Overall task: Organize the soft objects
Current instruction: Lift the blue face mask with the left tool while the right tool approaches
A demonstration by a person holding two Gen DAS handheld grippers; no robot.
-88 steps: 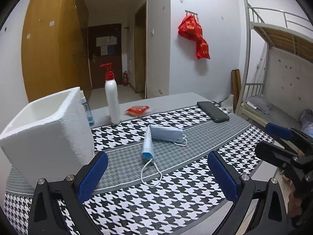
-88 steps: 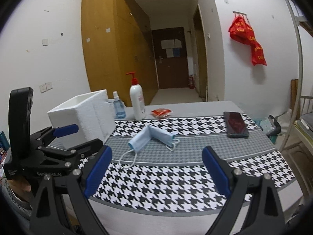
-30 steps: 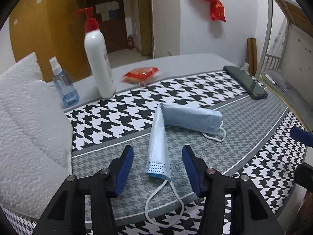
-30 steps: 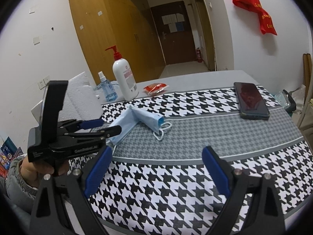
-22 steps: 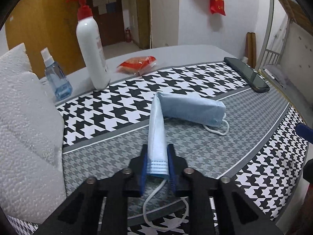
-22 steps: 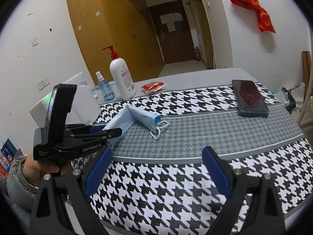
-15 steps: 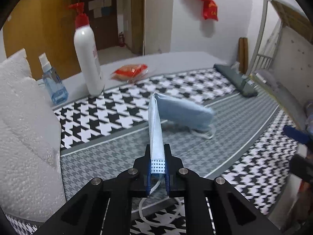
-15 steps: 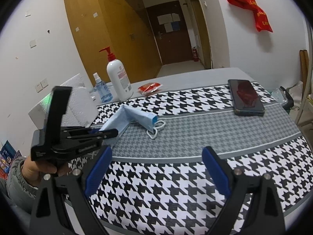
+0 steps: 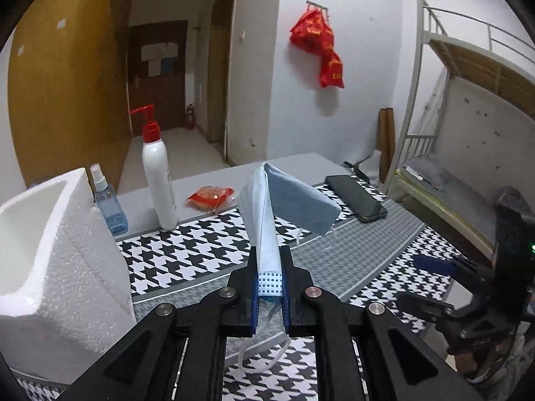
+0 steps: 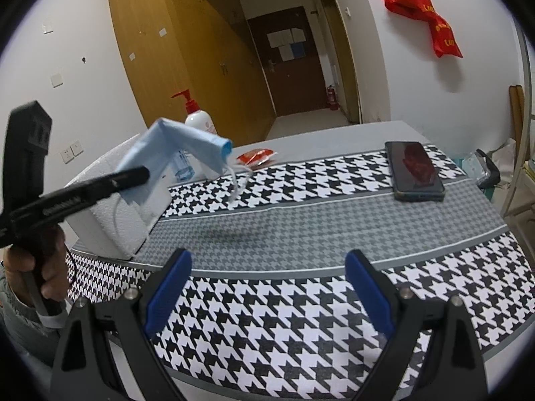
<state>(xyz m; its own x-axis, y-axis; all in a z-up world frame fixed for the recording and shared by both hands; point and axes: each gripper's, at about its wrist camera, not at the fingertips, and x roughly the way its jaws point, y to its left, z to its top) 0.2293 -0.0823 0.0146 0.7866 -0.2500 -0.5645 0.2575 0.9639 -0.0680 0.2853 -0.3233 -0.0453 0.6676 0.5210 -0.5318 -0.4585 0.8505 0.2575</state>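
A folded light-blue face mask [image 9: 267, 220] hangs in the air above the table, pinched at one end by my left gripper [image 9: 270, 287], which is shut on it. Its far half droops to the right and its ear loops dangle. In the right wrist view the same face mask [image 10: 167, 160] is held up by the left gripper [image 10: 142, 175] in front of the white foam box [image 10: 110, 220]. That foam box [image 9: 50, 250] stands open-topped at the left. My right gripper [image 10: 267, 287] is open over the near table edge, with nothing between its fingers.
A white pump bottle [image 9: 157, 173], a small blue spray bottle [image 9: 108, 207] and a red snack packet [image 9: 209, 195] stand behind the mask. A black phone [image 10: 414, 170] lies at the right. A bunk bed [image 9: 468, 133] stands beyond the table's right edge.
The left gripper closed on the end of the mask and lifted it off the tablecloth, up toward the foam box. The right gripper stayed in place, open.
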